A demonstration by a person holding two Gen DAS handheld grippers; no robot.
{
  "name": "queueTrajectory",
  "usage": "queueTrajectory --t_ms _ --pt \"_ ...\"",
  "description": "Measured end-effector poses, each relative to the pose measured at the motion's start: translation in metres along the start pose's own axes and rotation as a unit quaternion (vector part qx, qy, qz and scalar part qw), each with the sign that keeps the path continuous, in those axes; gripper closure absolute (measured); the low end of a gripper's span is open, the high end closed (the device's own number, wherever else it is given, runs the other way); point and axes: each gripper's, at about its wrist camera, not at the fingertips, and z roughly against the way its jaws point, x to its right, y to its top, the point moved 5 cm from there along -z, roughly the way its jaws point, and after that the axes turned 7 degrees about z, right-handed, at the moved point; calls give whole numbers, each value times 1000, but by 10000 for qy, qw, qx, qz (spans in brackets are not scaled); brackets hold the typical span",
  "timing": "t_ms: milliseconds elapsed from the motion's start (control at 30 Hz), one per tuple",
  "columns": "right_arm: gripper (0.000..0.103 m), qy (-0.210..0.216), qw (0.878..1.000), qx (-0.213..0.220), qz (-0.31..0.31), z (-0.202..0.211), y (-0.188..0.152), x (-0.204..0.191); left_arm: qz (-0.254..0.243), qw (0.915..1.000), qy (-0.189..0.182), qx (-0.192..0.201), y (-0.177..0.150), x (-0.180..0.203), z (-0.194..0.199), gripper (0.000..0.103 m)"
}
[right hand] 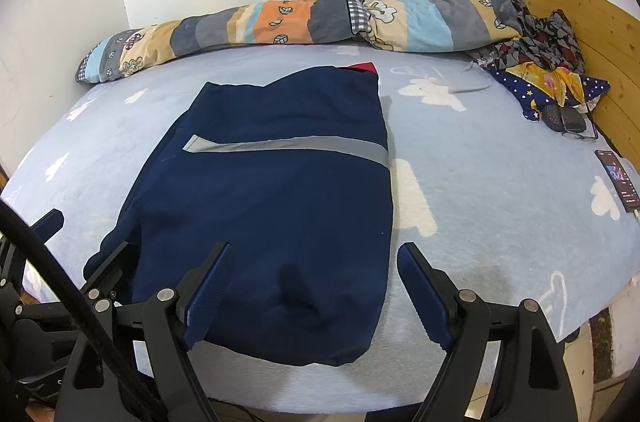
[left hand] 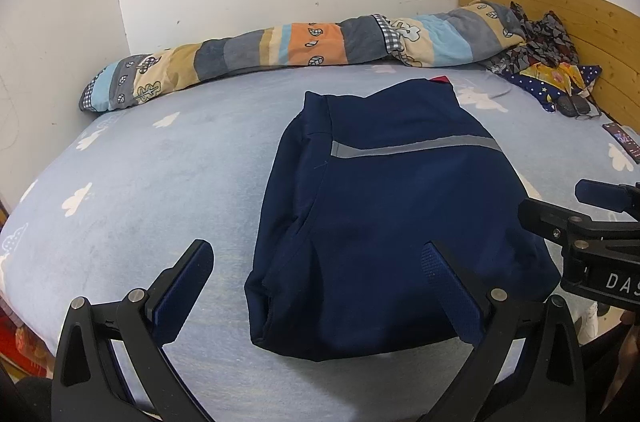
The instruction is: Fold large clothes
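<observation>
Lying folded at the middle of the bed (right hand: 480, 182), the navy jacket (right hand: 272, 214) has a grey stripe (right hand: 288, 146) across it. Both the left gripper (left hand: 316, 286) and right gripper (right hand: 312, 286) hover spread wide, empty, near its 6 o'clock edge. A rolled quilt (right hand: 280, 22) lies at 12 o'clock.

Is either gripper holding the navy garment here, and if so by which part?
Nothing is held. The left gripper and right gripper are both open above the folded navy garment.

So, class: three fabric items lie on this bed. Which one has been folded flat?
The navy garment with the grey reflective stripe, nearest both grippers. The patchwork quilt is rolled along the wall; the patterned clothes lie crumpled by the headboard.
</observation>
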Motion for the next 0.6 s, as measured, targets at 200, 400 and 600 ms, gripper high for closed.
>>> queueTrajectory --t_ms 200,400,600 --pt "16 -12 10000 2 -27 0 0 1 20 10000 8 -3 0 0 0 0" --pt "16 -51 10000 -10 -64 -1 0 5 36 9999 -34 -114 1 0 -1 0" --pt "15 -101 9998 71 -184 4 1 12 -141 9994 290 81 21 -12 18 0"
